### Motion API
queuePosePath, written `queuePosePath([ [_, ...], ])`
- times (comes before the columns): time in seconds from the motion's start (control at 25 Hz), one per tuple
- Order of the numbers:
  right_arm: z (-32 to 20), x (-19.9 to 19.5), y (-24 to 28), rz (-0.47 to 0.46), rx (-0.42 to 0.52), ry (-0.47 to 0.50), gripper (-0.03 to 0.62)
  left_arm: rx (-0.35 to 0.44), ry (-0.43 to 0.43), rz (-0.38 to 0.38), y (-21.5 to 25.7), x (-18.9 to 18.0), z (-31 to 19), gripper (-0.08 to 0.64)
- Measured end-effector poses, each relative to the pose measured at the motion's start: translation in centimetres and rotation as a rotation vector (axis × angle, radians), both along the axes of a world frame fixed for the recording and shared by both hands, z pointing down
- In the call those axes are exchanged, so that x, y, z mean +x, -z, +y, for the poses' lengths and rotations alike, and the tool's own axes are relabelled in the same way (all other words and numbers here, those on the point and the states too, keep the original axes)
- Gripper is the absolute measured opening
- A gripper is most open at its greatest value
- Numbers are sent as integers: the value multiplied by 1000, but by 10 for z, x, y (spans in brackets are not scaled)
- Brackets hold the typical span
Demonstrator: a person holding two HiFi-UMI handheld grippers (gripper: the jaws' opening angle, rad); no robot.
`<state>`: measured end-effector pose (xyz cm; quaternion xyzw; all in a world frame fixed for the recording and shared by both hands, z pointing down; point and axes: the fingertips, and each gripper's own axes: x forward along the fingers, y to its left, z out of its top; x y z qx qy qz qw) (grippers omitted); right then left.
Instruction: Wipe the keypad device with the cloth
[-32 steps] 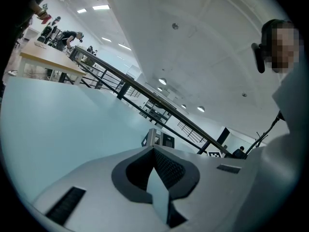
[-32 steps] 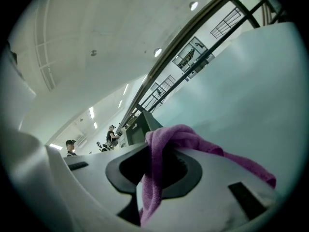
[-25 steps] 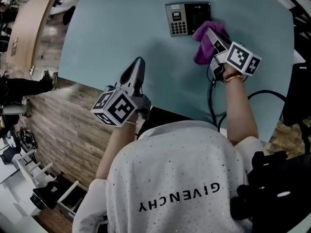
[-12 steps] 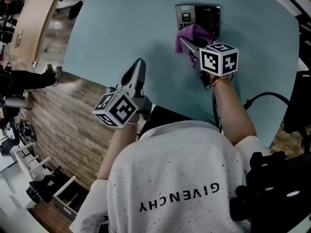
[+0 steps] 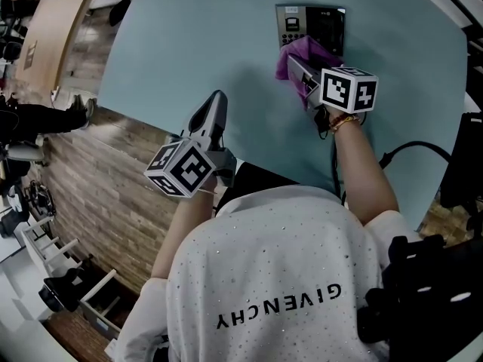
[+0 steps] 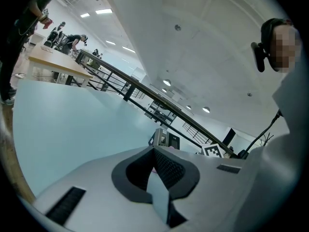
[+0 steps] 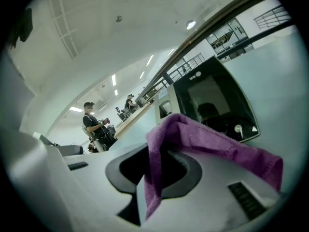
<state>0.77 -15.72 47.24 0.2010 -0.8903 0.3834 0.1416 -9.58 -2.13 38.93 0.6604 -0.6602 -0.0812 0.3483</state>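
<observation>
Right gripper (image 5: 296, 67) shifted up-left onto the keypad device (image 5: 321, 23) by the desk's (image 5: 189, 44) far edge, jaws clamped on purple cloth (image 5: 302, 51), left gripper (image 5: 215, 104) near the front edge, jaws closed, empty.

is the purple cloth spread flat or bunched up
Bunched: the purple cloth hangs in folds, pinched in the right gripper.

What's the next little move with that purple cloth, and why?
Probably slide the right gripper, shut on the purple cloth, farther across the grey keypad device: the cloth covers only its near edge, leaving the keys and dark screen bare.
</observation>
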Motion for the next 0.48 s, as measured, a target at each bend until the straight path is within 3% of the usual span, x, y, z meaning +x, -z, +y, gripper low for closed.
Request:
queuePosePath([
  [0.48,-24,58,2,-57,-67,-176,64,5,-60,-12,5,24,-11,5],
])
